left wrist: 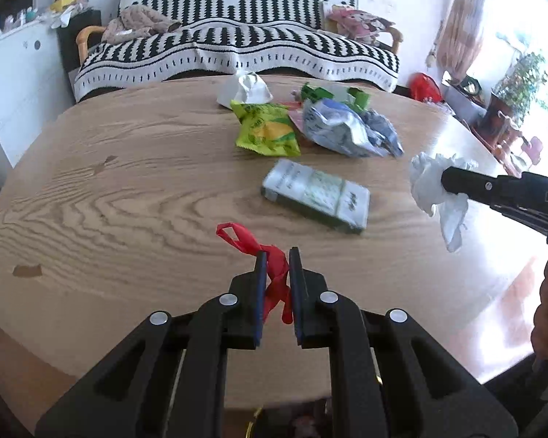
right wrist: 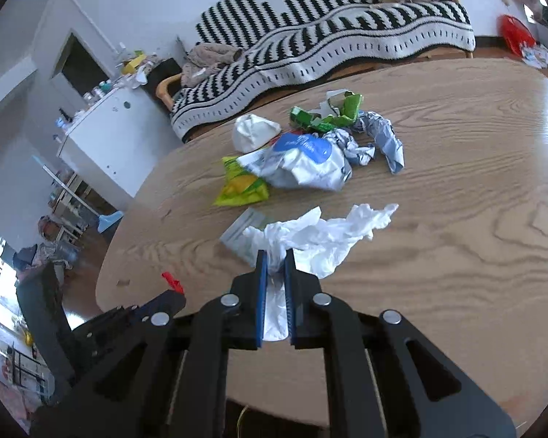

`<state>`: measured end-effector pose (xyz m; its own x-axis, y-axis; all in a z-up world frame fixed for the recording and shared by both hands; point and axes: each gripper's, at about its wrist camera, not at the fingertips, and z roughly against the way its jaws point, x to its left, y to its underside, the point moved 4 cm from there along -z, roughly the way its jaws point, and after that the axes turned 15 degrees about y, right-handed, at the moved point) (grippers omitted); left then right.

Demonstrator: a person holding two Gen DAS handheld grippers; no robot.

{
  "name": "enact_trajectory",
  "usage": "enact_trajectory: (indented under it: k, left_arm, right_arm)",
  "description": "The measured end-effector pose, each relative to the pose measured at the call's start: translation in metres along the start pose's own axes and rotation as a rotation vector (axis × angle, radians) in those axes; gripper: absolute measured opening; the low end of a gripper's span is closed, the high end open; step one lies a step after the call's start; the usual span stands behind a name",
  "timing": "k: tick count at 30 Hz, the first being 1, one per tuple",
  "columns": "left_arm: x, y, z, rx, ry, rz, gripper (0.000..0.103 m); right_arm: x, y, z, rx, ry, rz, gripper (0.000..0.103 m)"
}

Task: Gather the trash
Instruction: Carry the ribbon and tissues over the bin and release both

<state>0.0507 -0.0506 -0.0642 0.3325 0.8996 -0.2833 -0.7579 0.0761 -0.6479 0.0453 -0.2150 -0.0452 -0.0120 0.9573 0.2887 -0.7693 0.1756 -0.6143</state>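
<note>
Trash lies in a loose heap on the far half of the wooden tabletop. In the heap there is a yellow-green snack bag, a crumpled blue and white wrapper, torn green packaging and a white paper lump. A flat pale packet lies by itself, nearer than the heap.

The left tool is pressed together on a red strip of plastic. 1 end of the strip makes a loop that sticks out to the left of the tips.

The right tool is pinching a white crumpled tissue. The tissue fans out past the tips, and in the left view it hangs down from them, off the tabletop.

The 2 tools are well apart, with the flat packet between them. Behind the tabletop stands a sofa with a black and white throw.
</note>
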Motion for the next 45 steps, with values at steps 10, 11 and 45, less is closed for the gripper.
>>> enact_trajectory:
  k: [10, 11, 45]
  left_arm:
    - [-0.038, 0.080, 0.044, 0.042, 0.040, -0.013, 0.012]
    - [-0.042, 0.090, 0.048, 0.049, 0.043, -0.014, 0.012]
    - [-0.061, 0.211, 0.037, 0.268, 0.171, 0.176, 0.012]
  right_arm:
    - [0.008, 0.094, 0.077, -0.047, -0.016, 0.122, 0.010]
    - [0.008, 0.105, 0.082, -0.049, -0.014, 0.131, 0.009]
    - [0.005, 0.234, 0.056, 0.276, 0.031, 0.169, 0.010]
